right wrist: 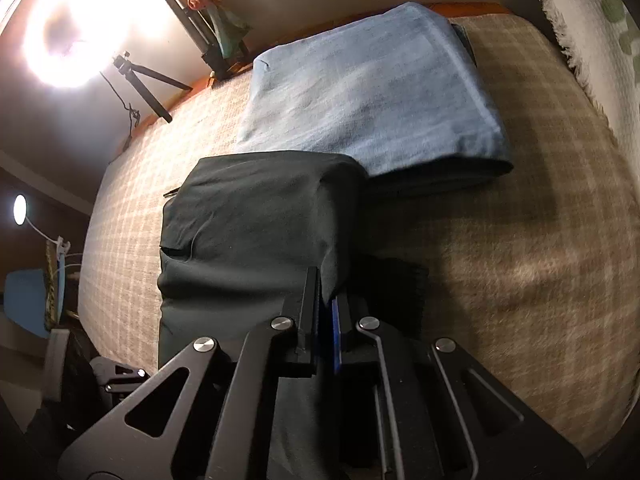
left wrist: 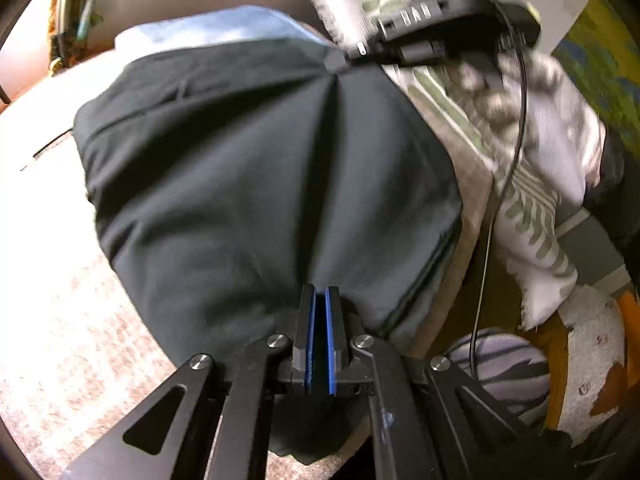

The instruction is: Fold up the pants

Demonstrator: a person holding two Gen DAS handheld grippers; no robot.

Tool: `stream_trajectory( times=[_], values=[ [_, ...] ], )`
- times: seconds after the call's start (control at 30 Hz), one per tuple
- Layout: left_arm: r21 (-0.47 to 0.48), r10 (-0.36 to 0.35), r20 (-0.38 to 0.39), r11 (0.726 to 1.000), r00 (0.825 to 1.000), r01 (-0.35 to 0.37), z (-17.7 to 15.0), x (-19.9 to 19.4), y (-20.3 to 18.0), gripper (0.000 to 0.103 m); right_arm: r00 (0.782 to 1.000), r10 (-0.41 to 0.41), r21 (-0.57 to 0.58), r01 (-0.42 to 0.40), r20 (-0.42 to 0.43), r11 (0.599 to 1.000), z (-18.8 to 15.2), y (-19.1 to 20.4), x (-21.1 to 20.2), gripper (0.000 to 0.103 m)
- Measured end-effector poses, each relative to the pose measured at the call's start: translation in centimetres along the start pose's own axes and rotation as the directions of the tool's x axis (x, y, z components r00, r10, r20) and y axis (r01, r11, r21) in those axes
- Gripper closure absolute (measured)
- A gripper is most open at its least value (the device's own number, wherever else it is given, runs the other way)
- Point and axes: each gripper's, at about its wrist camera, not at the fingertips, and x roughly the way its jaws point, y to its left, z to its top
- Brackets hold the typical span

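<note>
**Both grippers pinching dark pants over a plaid bed cover**

The left gripper (left wrist: 320,300) is keeping its blue-padded jaws pressed together on a fold of the dark green pants (left wrist: 260,168); cloth is bunching directly at the tips. The right gripper (right wrist: 326,292) is holding its jaws nearly together, with a corner of the pants (right wrist: 248,220) sitting between the blue pads. No earlier view is confirming any motion. The pants are lying in a folded block on the plaid bed cover (right wrist: 520,240), their far edge touching a folded light blue garment (right wrist: 372,92). In the left wrist view, the right gripper's body (left wrist: 432,28) is showing blurred beyond the pants. A ring light (right wrist: 76,28) is glowing at the upper left of the right wrist view.
</note>
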Motion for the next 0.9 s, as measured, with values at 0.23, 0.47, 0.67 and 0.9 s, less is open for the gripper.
stream_trajectory(
  times=[0.23,0.47,0.67,0.9],
  values=[
    [0.014,0.003,-0.013,1.000,1.000,-0.003,-0.5,0.6,-0.4,0.101,0.993,-0.090,-0.247,0.107,0.080,0.963,4.2,6.0,-1.2,0.062],
    [0.005,-0.011,0.000,1.000,1.000,0.011,-0.5,0.3,0.1,0.101,0.992,-0.091,-0.432,0.118,0.083,0.894,8.2,13.4,0.7,0.061],
    [-0.023,0.000,0.043,1.000,0.999,0.001,-1.0,-2.1,1.4,0.101,0.993,0.003,-0.581,-0.072,-0.119,0.811,8.1,19.0,7.0,0.060],
    [-0.062,0.059,0.046,0.997,0.997,-0.056,-2.0,-2.9,4.0,0.101,0.969,-0.016,-0.630,-0.148,-0.247,0.763,7.1,21.5,12.9,0.060]
  ],
)
